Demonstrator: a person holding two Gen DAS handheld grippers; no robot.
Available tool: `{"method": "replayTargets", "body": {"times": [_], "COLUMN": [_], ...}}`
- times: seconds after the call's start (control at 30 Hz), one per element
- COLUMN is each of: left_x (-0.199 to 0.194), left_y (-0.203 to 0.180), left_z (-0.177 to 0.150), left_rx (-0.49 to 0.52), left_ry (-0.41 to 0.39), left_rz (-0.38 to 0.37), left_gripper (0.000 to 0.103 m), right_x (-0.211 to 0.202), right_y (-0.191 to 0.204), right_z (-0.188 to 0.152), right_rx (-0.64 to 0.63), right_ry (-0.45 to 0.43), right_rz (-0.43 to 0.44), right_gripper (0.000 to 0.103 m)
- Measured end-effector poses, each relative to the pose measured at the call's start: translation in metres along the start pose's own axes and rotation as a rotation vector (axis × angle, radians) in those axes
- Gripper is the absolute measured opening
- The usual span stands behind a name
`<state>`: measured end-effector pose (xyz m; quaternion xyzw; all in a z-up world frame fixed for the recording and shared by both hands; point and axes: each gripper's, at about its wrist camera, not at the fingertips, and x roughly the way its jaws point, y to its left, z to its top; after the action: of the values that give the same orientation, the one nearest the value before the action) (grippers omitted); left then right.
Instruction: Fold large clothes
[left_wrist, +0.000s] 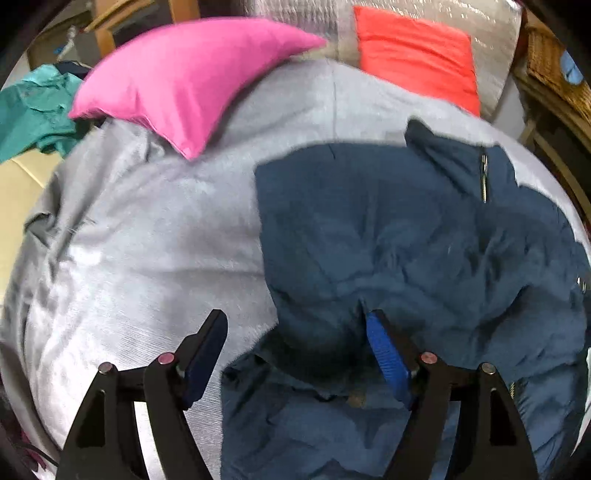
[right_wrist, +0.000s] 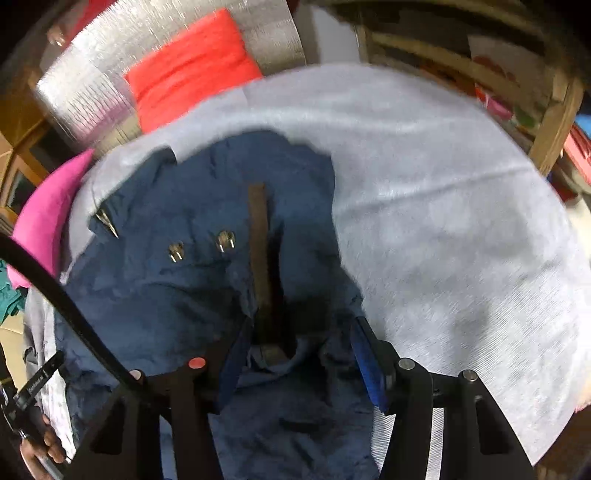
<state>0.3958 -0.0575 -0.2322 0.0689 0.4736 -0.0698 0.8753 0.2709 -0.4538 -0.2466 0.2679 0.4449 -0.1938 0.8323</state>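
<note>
Okay, my left gripper (left_wrist: 295, 343) and right gripper (right_wrist: 299, 339) both gape wide over the navy jacket (left_wrist: 406, 240), gripping nothing I can see. Jacket's crumpled on the grey blanket (left_wrist: 147, 240). Beyond: pink pillow (left_wrist: 177, 77), red pillow (left_wrist: 417, 51).

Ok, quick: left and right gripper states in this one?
Left gripper: open, jaws wide apart over the edge of the navy jacket, gripping nothing.
Right gripper: open, jaws straddling jacket fabric, not clamped.
</note>
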Motion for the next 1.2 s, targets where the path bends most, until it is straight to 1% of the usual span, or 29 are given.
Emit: {"method": "replayTargets", "body": {"times": [0.07, 0.13, 0.17, 0.23, 0.3, 0.37, 0.4, 0.43, 0.53, 0.57, 0.67, 0.73, 0.8, 0.87, 0.97, 1.07, 1.1, 1.13, 1.2], "left_x": [-0.012, -0.02, -0.02, -0.012, 0.002, 0.017, 0.019, 0.019, 0.011, 0.008, -0.008, -0.022, -0.033, -0.035, -0.024, -0.009, -0.003, 0.004, 0.008], "left_y": [-0.002, -0.006, -0.009, -0.013, -0.018, -0.022, -0.022, -0.022, -0.017, -0.015, -0.01, -0.01, -0.014, -0.026, -0.044, -0.055, -0.057, -0.057, -0.057], "left_z": [0.001, 0.001, -0.001, -0.002, -0.007, -0.012, -0.014, -0.015, -0.013, -0.012, -0.005, -0.001, 0.001, 0.001, -0.002, -0.008, -0.01, -0.012, -0.017], "left_rx": [0.012, 0.031, 0.049, 0.078, 0.1, 0.116, 0.117, 0.12, 0.124, 0.117, 0.091, 0.076, 0.076, 0.099, 0.161, 0.203, 0.213, 0.218, 0.222], "left_ry": [-0.042, -0.075, -0.083, -0.067, -0.023, 0.036, 0.038, 0.033, 0.02, 0.014, -0.026, -0.067, -0.097, -0.108, -0.08, -0.033, -0.013, 0.01, 0.023], "left_rz": [0.016, 0.028, 0.031, 0.046, 0.05, 0.046, 0.044, 0.042, 0.027, 0.023, -0.004, -0.043, -0.078, -0.101, -0.101, -0.087, -0.079, -0.077, -0.085], "left_gripper": [0.078, 0.078, 0.078, 0.078, 0.078, 0.079, 0.079, 0.079, 0.078, 0.078, 0.078, 0.078, 0.078, 0.078, 0.078, 0.078, 0.079, 0.079, 0.079], "right_x": [-0.011, -0.017, -0.019, -0.017, -0.008, 0.016, 0.024, 0.027, 0.021, 0.017, -0.007, -0.024, -0.035, -0.041, -0.031, -0.002, 0.011, 0.019, 0.024], "right_y": [-0.001, 0.001, 0.003, 0.008, 0.013, 0.016, 0.017, 0.018, 0.014, 0.014, 0.022, 0.032, 0.042, 0.053, 0.068, 0.081, 0.084, 0.085, 0.088], "right_z": [0.006, 0.012, 0.015, 0.016, 0.013, 0.005, 0.001, -0.001, 0.0, 0.0, 0.003, 0.004, 0.005, 0.002, -0.006, -0.015, -0.02, -0.027, -0.035], "right_rx": [-0.006, -0.011, -0.014, -0.018, -0.024, -0.034, -0.037, -0.031, 0.015, 0.02, -0.017, -0.042, -0.065, -0.08, -0.105, -0.129, -0.133, -0.136, -0.15], "right_ry": [-0.054, -0.087, -0.105, -0.111, -0.063, 0.051, 0.086, 0.089, 0.089, 0.08, 0.015, -0.028, -0.059, -0.071, -0.048, 0.017, 0.052, 0.068, 0.06], "right_rz": [0.003, 0.024, 0.032, 0.047, 0.056, 0.041, 0.033, 0.026, 0.028, 0.024, 0.002, 0.003, 0.002, 0.018, 0.019, 0.002, -0.017, -0.036, -0.06], "right_gripper": [0.059, 0.059, 0.059, 0.059, 0.059, 0.059, 0.059, 0.06, 0.06, 0.06, 0.06, 0.06, 0.06, 0.06, 0.06, 0.059, 0.059, 0.059, 0.06]}}
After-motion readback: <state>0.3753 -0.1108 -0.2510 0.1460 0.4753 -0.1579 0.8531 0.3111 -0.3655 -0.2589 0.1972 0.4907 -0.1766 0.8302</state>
